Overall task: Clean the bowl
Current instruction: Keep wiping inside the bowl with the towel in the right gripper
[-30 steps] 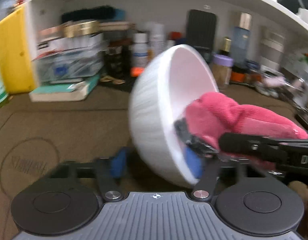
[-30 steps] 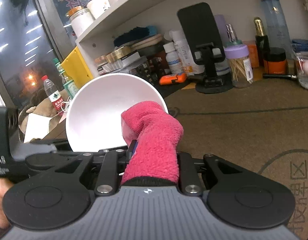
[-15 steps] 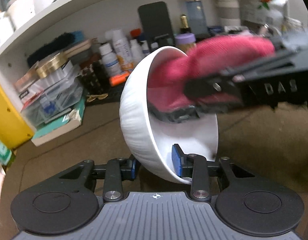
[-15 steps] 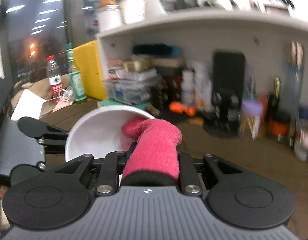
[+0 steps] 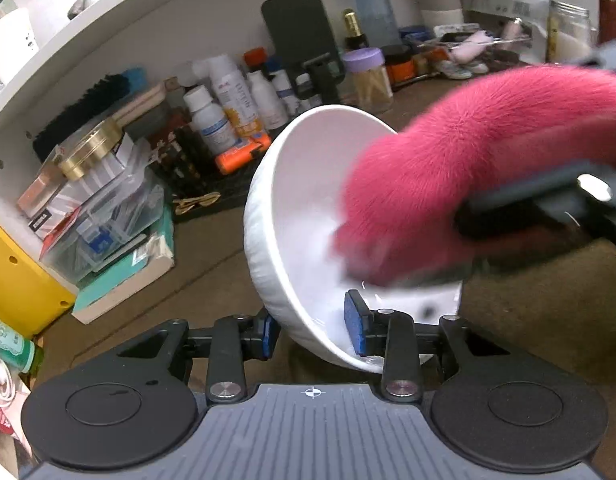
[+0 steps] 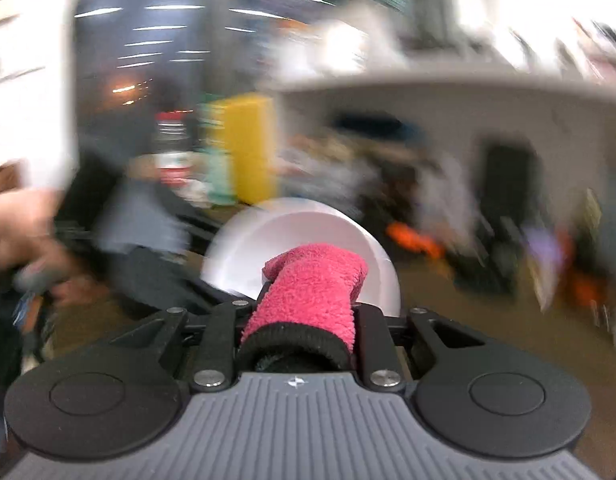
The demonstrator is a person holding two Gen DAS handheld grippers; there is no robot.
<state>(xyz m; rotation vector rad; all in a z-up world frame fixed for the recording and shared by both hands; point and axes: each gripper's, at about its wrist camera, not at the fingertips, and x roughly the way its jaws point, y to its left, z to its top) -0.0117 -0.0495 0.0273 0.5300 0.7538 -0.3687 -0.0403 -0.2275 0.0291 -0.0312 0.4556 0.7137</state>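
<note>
inside the tilted bowl, right gripper jaws clamp the pink cloth against its wall; left gripper jaws pinch the near rim, mouth facing right.

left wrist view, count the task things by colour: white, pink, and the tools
white: 1, the bowl
pink: 1, the fuzzy cloth
black tools: 2, the left tool clamping the bowl's rim, the right tool clamping the cloth
total: 4
</note>
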